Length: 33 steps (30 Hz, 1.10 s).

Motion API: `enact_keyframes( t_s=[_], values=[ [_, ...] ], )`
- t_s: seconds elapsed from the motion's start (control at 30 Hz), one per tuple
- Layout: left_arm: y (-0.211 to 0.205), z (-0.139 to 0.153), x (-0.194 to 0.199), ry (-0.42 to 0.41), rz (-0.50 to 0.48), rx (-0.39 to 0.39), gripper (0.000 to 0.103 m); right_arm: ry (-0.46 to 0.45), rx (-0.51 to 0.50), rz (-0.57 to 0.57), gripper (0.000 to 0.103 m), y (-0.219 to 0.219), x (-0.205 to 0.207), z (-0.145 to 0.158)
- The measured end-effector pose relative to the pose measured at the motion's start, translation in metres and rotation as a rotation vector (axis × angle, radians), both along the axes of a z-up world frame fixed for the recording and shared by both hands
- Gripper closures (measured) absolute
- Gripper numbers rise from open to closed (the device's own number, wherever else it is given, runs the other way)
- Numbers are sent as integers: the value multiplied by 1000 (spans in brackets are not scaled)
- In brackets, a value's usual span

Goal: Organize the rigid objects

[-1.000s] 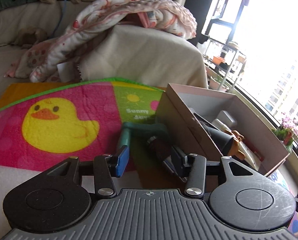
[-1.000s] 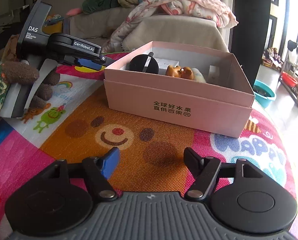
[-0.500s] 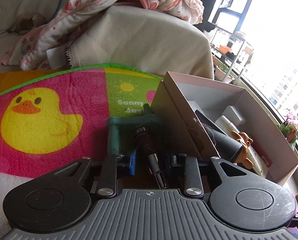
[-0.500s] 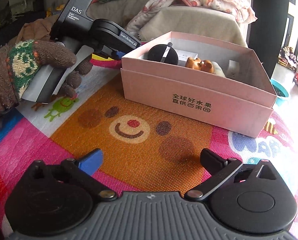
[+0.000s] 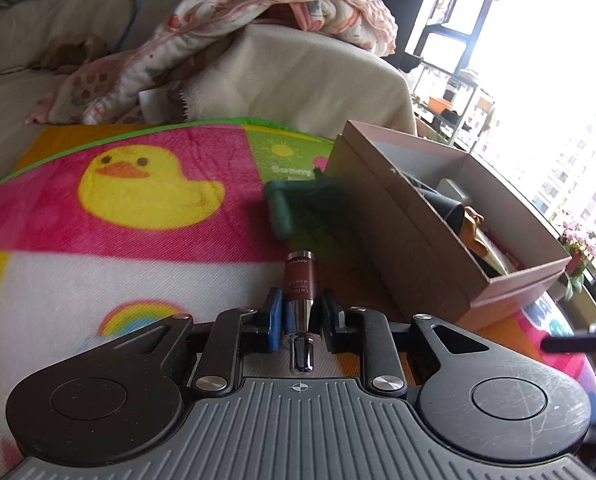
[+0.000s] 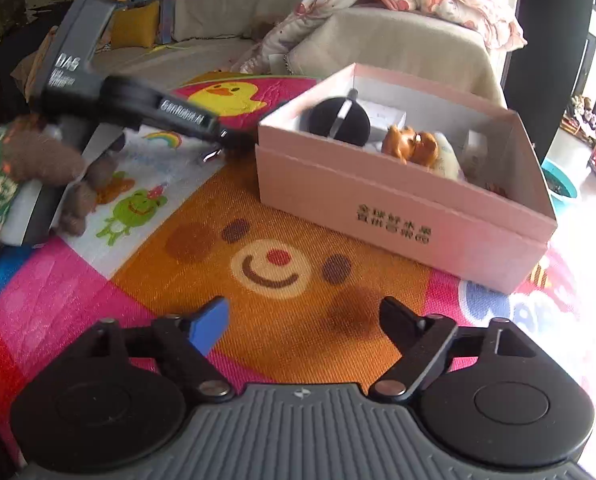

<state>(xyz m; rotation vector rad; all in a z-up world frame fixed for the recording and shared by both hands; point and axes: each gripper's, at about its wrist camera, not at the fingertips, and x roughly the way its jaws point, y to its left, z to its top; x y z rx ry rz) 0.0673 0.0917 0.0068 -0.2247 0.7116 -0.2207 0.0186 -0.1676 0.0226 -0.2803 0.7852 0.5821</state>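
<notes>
Left wrist: lip-gloss tube [image 5: 299,280] clamped between left gripper [image 5: 299,312] fingers.

A bright play mat [image 6: 298,264] shows a yellow duck on pink and a smiling bear face on orange. The box [image 6: 398,208] is pale pink. The small tube [image 5: 299,280] is dark red with a silver tip.

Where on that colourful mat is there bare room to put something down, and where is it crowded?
The orange bear-face patch lies bare between the right gripper and the pink box. The duck panel is bare too. It is crowded inside the box, and tight beside its left wall, where a green tool lies and the left gripper grips a dark red tube.
</notes>
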Motion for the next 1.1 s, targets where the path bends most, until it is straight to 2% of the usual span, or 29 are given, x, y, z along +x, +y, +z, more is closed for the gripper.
enact_keyframes(
  t_s=[0.17, 0.23, 0.33, 0.43, 0.5, 0.57, 0.67, 0.77, 0.87, 0.93, 1.0, 1.1],
  values=[
    [41, 2, -43, -52, 135, 1, 79, -192, 34, 22, 22, 39, 11, 63],
    [54, 0, -50, -70, 181, -18, 79, -180, 77, 2, 22, 61, 33, 85],
    [69, -8, -51, -73, 200, -102, 79, -67, 120, -41, 22, 98, 83, 100],
    [70, -8, -53, -82, 203, -118, 79, 63, 77, -89, 24, 138, 140, 92],
    [69, -8, -55, -87, 201, -113, 79, 71, 19, -120, 29, 161, 166, 80],
    [69, -9, -55, -87, 198, -119, 79, 46, -87, -139, 30, 187, 186, 61],
    [73, -11, -54, -80, 199, -150, 79, 76, -214, -153, 42, 208, 209, 31],
    [77, -13, -55, -75, 201, -175, 79, 85, -286, -142, 72, 215, 211, 15],
    [77, -13, -55, -71, 202, -181, 79, 133, -294, -70, 83, 216, 196, 11],
    [78, -13, -55, -70, 202, -183, 79, 181, -279, 4, 89, 215, 179, 13],
    [78, -13, -55, -70, 202, -183, 79, 209, -273, 92, 89, 217, 154, 17],
    [78, -13, -55, -70, 202, -178, 79, 179, -215, 244, 87, 214, 118, 41]
  ],
)
